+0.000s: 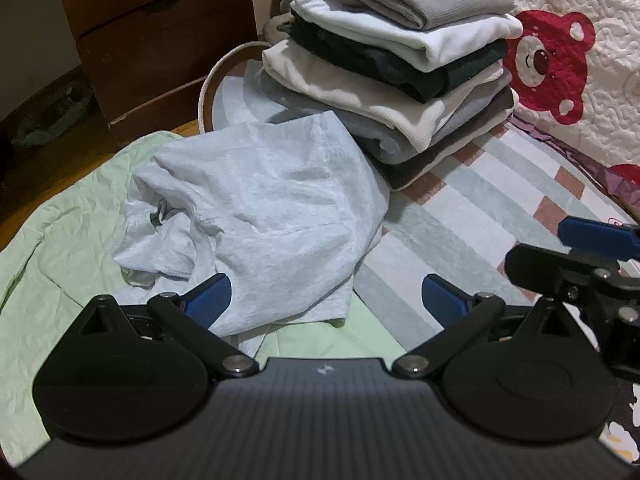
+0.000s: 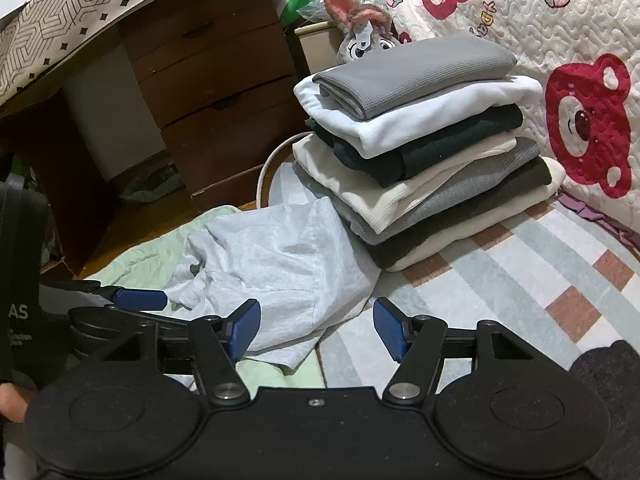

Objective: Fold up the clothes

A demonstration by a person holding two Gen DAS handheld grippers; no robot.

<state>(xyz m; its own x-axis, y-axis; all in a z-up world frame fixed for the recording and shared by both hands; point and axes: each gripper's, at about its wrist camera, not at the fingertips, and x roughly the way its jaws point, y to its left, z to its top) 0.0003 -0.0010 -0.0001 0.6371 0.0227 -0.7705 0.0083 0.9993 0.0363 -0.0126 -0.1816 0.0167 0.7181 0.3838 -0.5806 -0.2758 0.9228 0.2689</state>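
A crumpled light grey garment [image 1: 256, 208] [image 2: 280, 264] lies partly on a pale green sheet [image 1: 60, 240] and partly on a striped mat [image 1: 460, 216]. Just behind it stands a tall stack of folded clothes [image 1: 392, 60] [image 2: 420, 160], with a grey piece on top. My left gripper [image 1: 328, 300] hovers open over the garment's near edge, its left pad above the cloth and nothing pinched. The right gripper [image 2: 316, 330] is open too, above the garment's near right corner. Each gripper shows at the edge of the other's view: the right gripper [image 1: 592, 240] and the left gripper's pad [image 2: 140, 300].
A brown wooden drawer unit [image 1: 160, 40] [image 2: 216, 100] stands at the back left on a wood floor. A quilt with red bears [image 1: 560, 60] [image 2: 580, 100] rises behind the stack. A plush toy [image 2: 360, 28] sits behind it. A white cord [image 1: 216, 76] loops by the mat's far edge.
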